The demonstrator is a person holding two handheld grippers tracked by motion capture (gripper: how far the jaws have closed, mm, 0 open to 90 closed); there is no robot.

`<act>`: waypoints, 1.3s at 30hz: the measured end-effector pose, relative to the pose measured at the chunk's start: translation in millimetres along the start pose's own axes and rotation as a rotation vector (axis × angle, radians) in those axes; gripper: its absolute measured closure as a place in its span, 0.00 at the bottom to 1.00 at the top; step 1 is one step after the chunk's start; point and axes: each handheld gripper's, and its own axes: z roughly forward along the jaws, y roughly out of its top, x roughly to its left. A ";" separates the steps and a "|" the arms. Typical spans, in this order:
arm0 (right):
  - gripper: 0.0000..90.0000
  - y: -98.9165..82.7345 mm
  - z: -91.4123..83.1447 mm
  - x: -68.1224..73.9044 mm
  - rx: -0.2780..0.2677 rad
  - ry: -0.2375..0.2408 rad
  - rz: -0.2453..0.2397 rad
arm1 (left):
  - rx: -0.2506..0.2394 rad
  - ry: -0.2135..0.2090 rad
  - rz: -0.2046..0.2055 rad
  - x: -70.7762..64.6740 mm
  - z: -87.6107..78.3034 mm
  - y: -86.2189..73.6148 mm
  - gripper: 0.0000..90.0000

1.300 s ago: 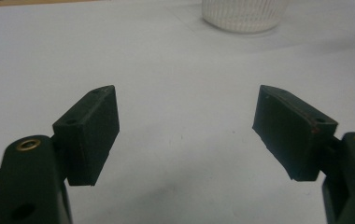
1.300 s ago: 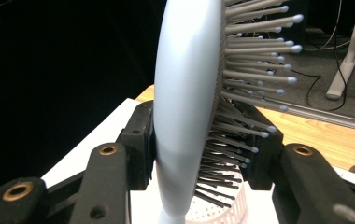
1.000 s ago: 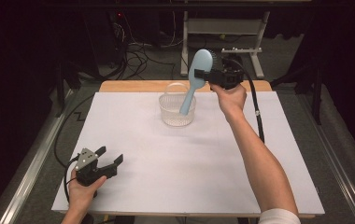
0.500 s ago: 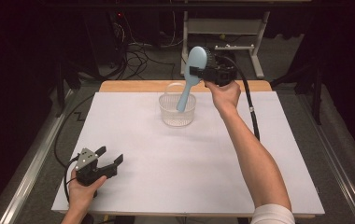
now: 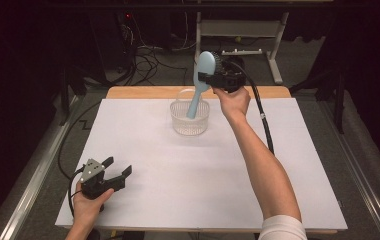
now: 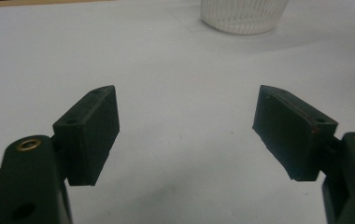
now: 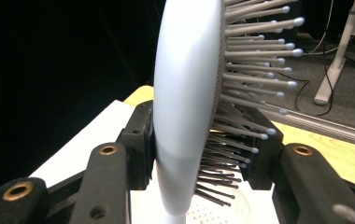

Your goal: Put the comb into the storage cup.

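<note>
One hairbrush [image 5: 202, 75], one basket [image 5: 190, 120], two tongs.

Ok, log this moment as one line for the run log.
right hand-held gripper: shut on brush head | brush handle: in basket | left hand-held gripper: open, near table front
</note>
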 end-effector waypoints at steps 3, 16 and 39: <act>0.60 -1.9 3.9 0.8 0.005 -0.003 -0.006 | -0.002 0.001 -0.001 0.1 -0.2 0.0 0.26; 0.60 -11.5 17.9 4.4 0.032 -0.020 -0.016 | 0.000 -0.001 -0.001 0.7 -0.4 -0.4 0.26; 0.59 -32.4 40.6 8.5 0.054 -0.040 -0.012 | 0.000 -0.006 0.001 0.8 -0.4 -0.4 0.26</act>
